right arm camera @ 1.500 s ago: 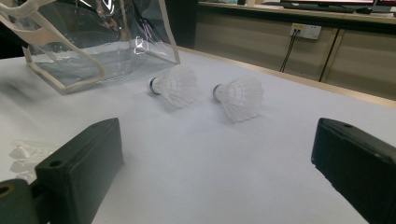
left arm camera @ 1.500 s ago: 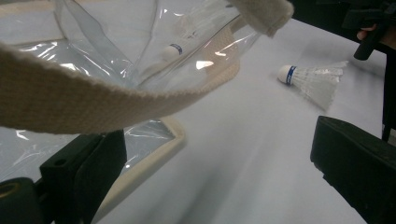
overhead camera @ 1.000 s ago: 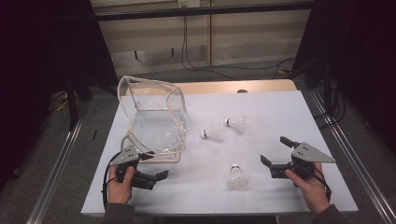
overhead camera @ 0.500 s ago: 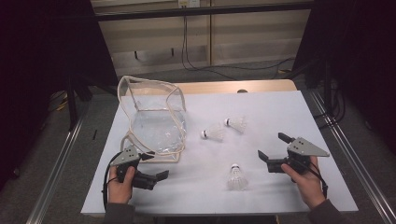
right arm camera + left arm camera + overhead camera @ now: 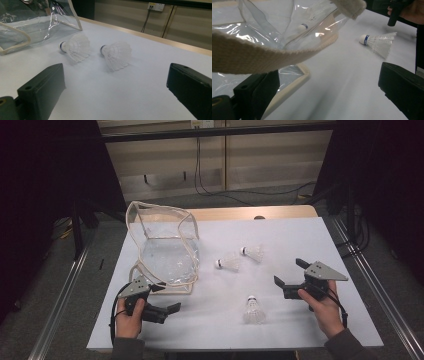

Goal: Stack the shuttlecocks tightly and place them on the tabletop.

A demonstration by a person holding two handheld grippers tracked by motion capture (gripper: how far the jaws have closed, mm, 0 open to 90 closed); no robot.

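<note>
Two shuttlecocks (image 5: 97,52) beyond right claw (image 5: 115,92)

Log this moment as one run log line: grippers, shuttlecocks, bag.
left gripper: open, beside clear bag | right gripper: open, empty, aimed at two shuttlecocks | third shuttlecock: on table, untouched

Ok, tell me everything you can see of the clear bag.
The clear bag is soft see-through plastic, creased and glossy, edged with cream woven trim. It sags open on the white table, at its left side, mouth upward. Nothing shows inside. The left gripper sits open beside its near corner; whether they touch is unclear.
</note>
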